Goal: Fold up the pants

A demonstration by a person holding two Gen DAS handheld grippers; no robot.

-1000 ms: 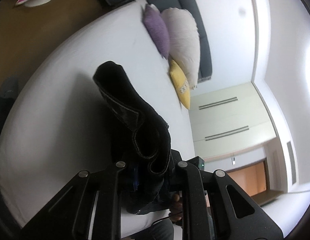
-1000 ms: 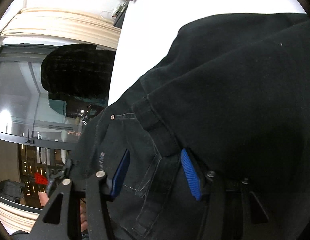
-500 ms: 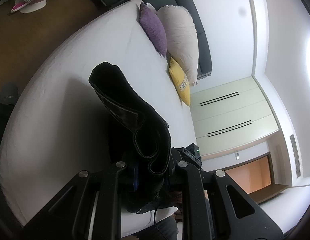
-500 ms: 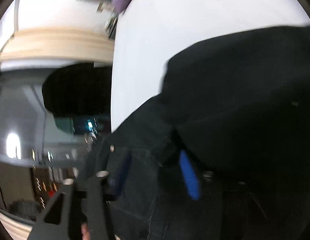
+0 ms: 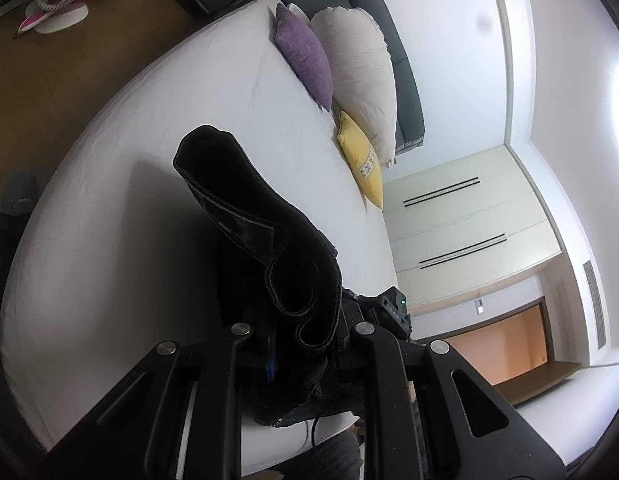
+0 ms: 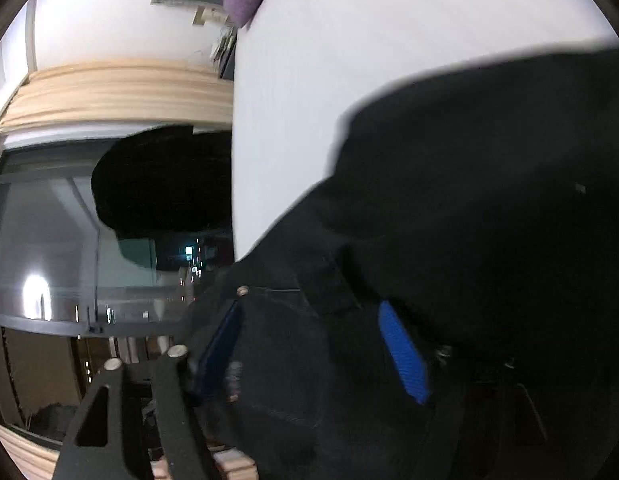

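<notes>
Left wrist view shows the left gripper [image 5: 305,344] fingers pinching a stiff, stitched fold of black denim pants [image 5: 269,248] rising toward 11 o'clock over the smooth white bed [image 5: 109,220], while the right gripper [image 6: 321,348] fingers, just opening, straddle the waistband without pressing

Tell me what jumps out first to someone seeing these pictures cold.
The black pants dominate: a thick bunched fold rises from the shut left gripper over the white bed. In the right wrist view the same dark denim fills the frame, lying between the right gripper's blue pads, whose jaws have just been opening. At the bed's far end lean purple, white and yellow pillows.
</notes>
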